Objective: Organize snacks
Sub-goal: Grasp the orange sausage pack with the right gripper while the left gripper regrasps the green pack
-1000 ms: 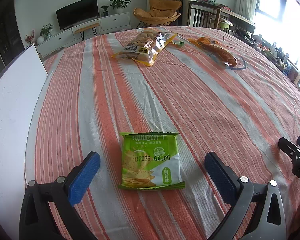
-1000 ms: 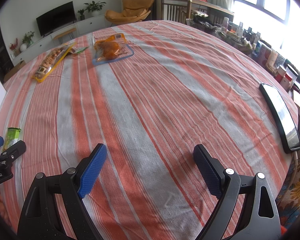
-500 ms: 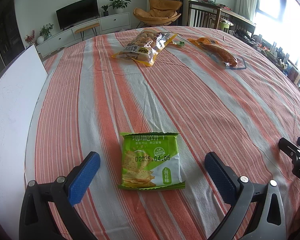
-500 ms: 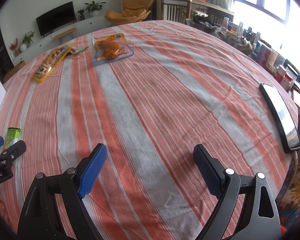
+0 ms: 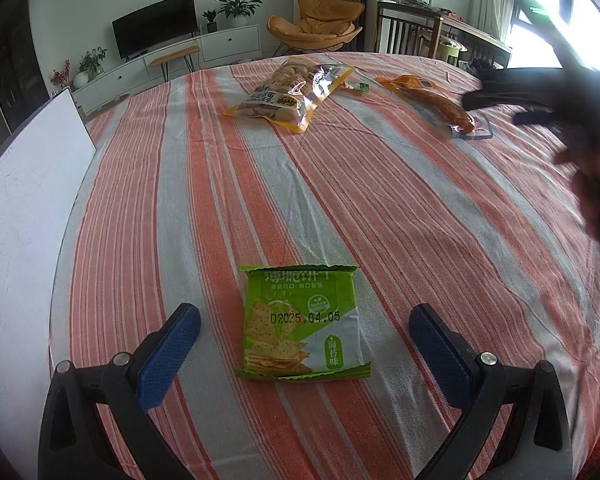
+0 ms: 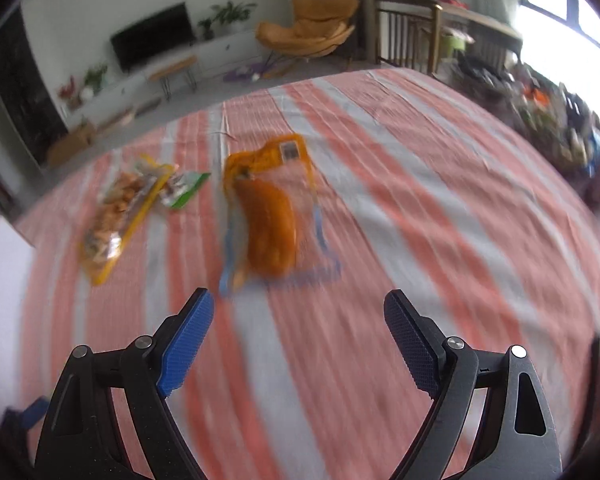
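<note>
Right gripper (image 6: 296, 340) of mine hangs wide open and empty, short of the orange snack pouch (image 6: 270, 232); I should straddle its middle, then close gently.

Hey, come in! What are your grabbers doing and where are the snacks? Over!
Left gripper open over green cracker packet. Right gripper open, empty, heading toward orange snack bag. Nothing in the way.

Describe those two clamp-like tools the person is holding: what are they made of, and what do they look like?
Both look alike. The left gripper and right gripper each have two black, plastic-looking arms with triangular cut-outs and silver rivets at the pivots. The fingertips carry blue textured pads. No cables or sleeves show.
</note>
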`<control>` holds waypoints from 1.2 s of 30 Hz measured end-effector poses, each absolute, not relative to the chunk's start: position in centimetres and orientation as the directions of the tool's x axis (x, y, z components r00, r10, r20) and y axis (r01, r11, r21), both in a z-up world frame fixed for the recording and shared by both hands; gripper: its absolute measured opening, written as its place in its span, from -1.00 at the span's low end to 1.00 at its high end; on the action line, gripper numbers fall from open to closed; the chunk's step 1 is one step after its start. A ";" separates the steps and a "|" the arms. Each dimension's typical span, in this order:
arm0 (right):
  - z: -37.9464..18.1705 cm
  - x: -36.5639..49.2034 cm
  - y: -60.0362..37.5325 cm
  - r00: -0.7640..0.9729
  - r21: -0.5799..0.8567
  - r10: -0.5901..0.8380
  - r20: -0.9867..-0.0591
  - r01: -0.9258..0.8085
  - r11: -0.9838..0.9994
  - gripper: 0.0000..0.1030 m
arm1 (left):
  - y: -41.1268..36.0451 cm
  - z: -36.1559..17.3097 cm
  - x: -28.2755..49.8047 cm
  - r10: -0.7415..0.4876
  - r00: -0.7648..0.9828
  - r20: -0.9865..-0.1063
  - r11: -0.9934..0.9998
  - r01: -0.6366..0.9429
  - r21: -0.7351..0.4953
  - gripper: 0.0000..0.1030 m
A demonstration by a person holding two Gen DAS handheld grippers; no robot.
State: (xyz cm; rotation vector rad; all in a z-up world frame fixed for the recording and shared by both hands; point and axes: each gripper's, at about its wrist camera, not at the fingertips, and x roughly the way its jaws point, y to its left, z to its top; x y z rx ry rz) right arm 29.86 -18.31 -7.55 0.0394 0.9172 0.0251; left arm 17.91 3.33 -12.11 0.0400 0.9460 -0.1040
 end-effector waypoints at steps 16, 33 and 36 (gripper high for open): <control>-10.8 33.6 -15.2 0.524 0.000 0.053 -0.850 -0.100 0.995 0.15 | 3.3 -12.1 17.8 -0.069 0.581 -0.811 0.995 0.103 -0.011 1.00; -11.8 14.6 -13.6 0.609 -0.025 0.001 -0.793 -0.034 0.999 0.25 | 3.3 -12.1 17.9 -0.069 0.581 -0.811 0.995 0.103 -0.011 1.00; -11.9 14.4 -13.8 0.614 -0.014 0.010 -0.789 -0.034 0.999 0.33 | 3.3 -12.1 17.9 -0.069 0.581 -0.811 0.995 0.103 -0.011 1.00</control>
